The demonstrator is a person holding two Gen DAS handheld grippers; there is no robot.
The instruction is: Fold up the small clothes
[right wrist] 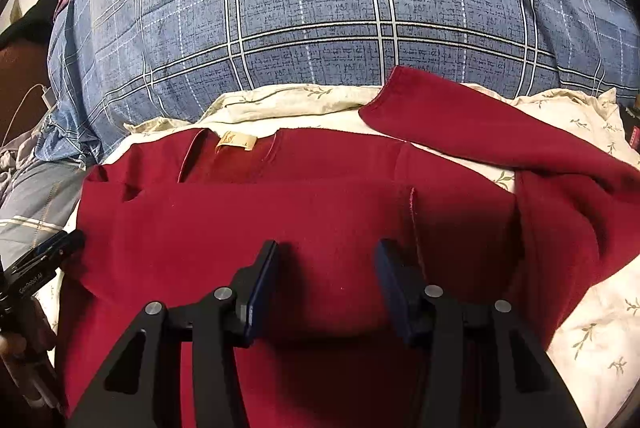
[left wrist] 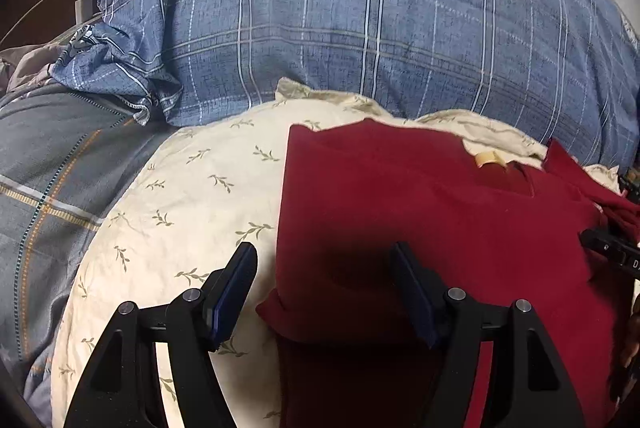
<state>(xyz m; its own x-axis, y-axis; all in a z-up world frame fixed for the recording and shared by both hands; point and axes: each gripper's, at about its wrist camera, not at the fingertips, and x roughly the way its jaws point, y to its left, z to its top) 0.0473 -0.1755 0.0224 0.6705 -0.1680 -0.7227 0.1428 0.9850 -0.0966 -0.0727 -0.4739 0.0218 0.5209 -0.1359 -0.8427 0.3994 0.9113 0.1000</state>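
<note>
A dark red long-sleeved top (left wrist: 420,212) lies on a cream leaf-print pillow (left wrist: 192,196), its lower part folded up toward the collar with the tan label (right wrist: 236,141). One sleeve (right wrist: 480,120) stretches out to the right. My left gripper (left wrist: 324,260) is open, straddling the top's left edge just above it. My right gripper (right wrist: 326,260) is open above the middle of the folded top (right wrist: 280,228). Each gripper's tip shows at the edge of the other's view: the right gripper (left wrist: 612,252), the left gripper (right wrist: 44,256).
A big blue plaid pillow (left wrist: 360,20) with a round crest rises right behind the cream pillow (right wrist: 592,340). Grey plaid bedding (left wrist: 44,188) lies to the left. A white charger and cable (left wrist: 82,4) sit at the far left.
</note>
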